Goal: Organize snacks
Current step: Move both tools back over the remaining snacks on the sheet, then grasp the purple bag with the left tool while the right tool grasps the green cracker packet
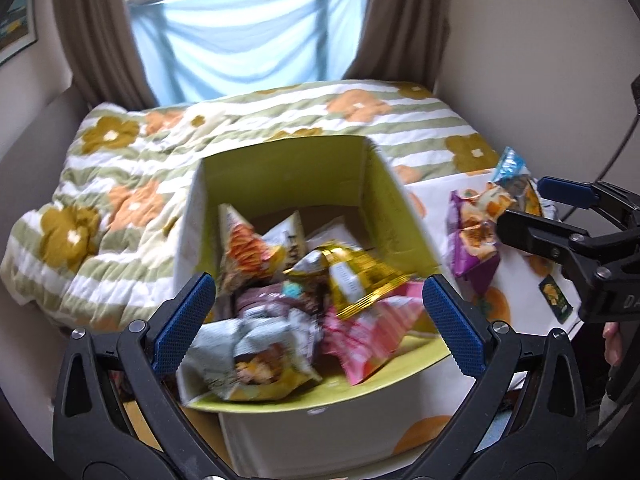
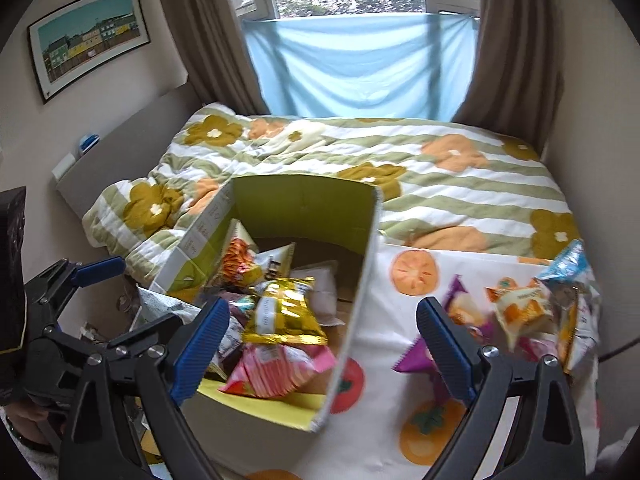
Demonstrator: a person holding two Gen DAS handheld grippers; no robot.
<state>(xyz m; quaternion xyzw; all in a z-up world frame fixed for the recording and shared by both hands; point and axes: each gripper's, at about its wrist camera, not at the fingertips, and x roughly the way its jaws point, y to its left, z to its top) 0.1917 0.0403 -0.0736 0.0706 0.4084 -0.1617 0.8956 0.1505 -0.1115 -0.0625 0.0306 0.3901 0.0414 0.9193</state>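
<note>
With both the left gripper (image 1: 318, 320) and right gripper (image 2: 320, 348) jaws wide open and empty, we judge loading underway: the box (image 1: 288, 168) holds packets, and loose snacks (image 2: 520, 312) on the tabletop (image 2: 400, 320) await grasping.

Glossy foil snack packets (image 1: 352, 276) in a matt cardboard box (image 1: 288, 168); quilted cloth bedspread (image 1: 120, 160) behind.

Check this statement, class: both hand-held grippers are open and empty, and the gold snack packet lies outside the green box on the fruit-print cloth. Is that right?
Not quite. The gold snack packet lies inside the green box, on the other packets, as the right wrist view shows. The left hand-held gripper and right hand-held gripper are indeed open and empty.
</note>
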